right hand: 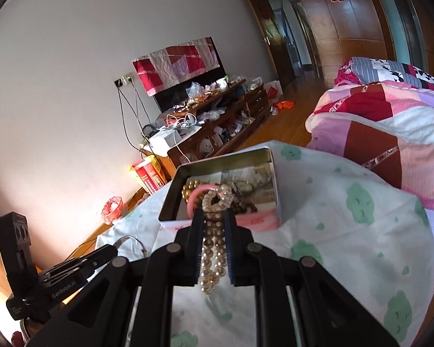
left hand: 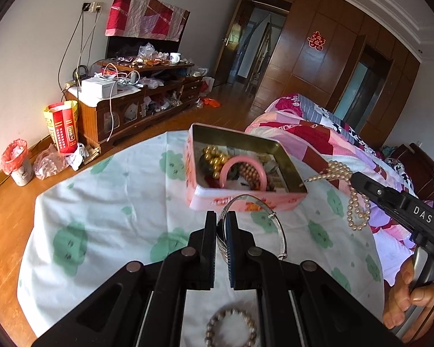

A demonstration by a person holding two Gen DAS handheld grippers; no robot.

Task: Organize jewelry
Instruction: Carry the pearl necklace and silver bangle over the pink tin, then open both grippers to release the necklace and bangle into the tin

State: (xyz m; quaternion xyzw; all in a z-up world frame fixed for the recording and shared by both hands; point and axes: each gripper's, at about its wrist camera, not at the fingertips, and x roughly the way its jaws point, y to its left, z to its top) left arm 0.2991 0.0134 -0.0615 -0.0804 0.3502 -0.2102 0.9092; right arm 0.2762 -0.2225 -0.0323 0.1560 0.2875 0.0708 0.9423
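Nearest us, left gripper [left hand: 221, 219] pinches silver bangle [left hand: 275, 225] by its band, above the cloth; rigid, likely slick. Right gripper [right hand: 214, 217] clamps pearl necklace [right hand: 215, 248], limp, loops dangling; we'd hold mid-strand. Beyond, pink tin [left hand: 240, 202] holds more beads.

Wooden cabinet [left hand: 136, 107], cluttered, standing against the wall; red-and-yellow bag [left hand: 63, 125] leaning beside it; red-lined bin [left hand: 16, 162] sitting nearby on the floor; patchwork quilt [right hand: 390, 133] lying beyond the counter's far edge.
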